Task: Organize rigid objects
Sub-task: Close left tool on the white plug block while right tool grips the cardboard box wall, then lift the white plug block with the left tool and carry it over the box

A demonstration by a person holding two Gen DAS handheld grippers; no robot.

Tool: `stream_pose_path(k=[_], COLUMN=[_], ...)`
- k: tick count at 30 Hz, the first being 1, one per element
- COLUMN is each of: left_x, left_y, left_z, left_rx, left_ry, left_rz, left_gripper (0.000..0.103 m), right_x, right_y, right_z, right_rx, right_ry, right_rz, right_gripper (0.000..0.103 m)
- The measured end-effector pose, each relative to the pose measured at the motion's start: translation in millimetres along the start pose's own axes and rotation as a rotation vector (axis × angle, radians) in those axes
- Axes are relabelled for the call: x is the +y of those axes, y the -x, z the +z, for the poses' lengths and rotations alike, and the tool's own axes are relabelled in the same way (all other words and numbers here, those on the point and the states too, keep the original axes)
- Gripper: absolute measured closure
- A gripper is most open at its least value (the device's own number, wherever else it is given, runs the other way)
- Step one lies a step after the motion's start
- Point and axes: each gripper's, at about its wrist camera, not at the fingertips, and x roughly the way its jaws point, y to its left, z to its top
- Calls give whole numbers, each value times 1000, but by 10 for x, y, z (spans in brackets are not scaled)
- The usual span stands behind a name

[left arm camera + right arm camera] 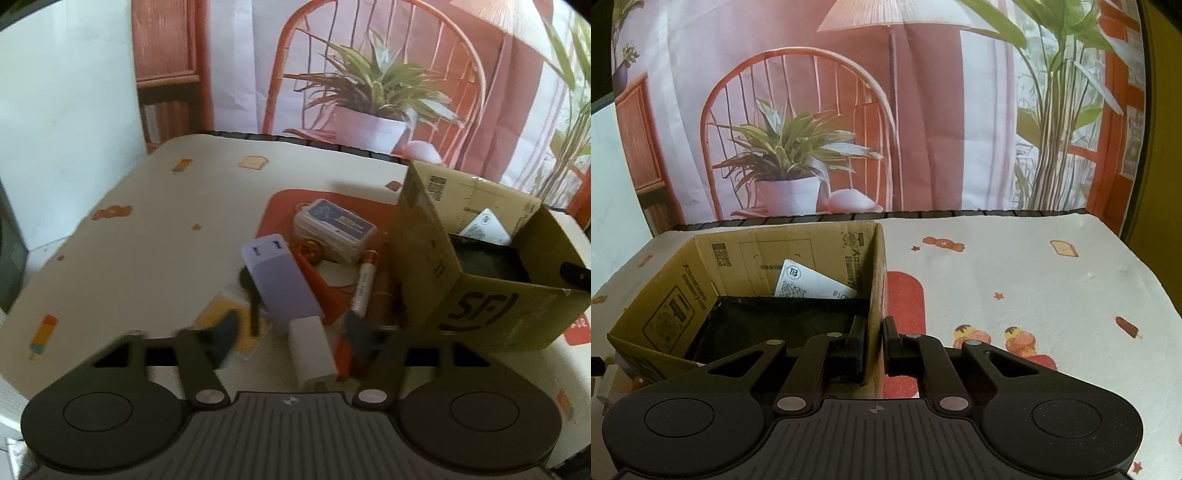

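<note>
The left gripper (288, 334) stood wide open around a white rectangular charger block (312, 347), gripping nothing. A lilac rectangular power bank (280, 280) lay just beyond it, beside a clear plastic card case (334, 229) and a slim white tube with an orange cap (364, 284); the blurred fingertips possibly touched nothing. The right gripper (874, 350) pinched the near wall of the open brown cardboard box (668, 314), which held a white printed packet (812, 284), on the patterned cream tablecloth (1015, 280).
</note>
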Motion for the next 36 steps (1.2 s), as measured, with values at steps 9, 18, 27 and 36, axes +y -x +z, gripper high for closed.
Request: stream_pose_path(k=[9,18,27,36], left_x=[35,-13,-15,-1], left_y=[-109,-220,-303,-406], left_z=[-37,-77,-42,-6], left_rx=[41,63,101,141], left_ry=[38,32,53,91], left_rz=[-18,-23,-16,-18], left_gripper=[69,69,69,75], right_x=[1,2,0,10], right_y=[-3,-2,-7,-16], right_z=[-5,-15,-23,-20], right_rx=[-3,-5,-7,-8], right_ry=[-4,-6,-8,-18], right_rz=[3,5,7,15], right_gripper=[94,94,94,93])
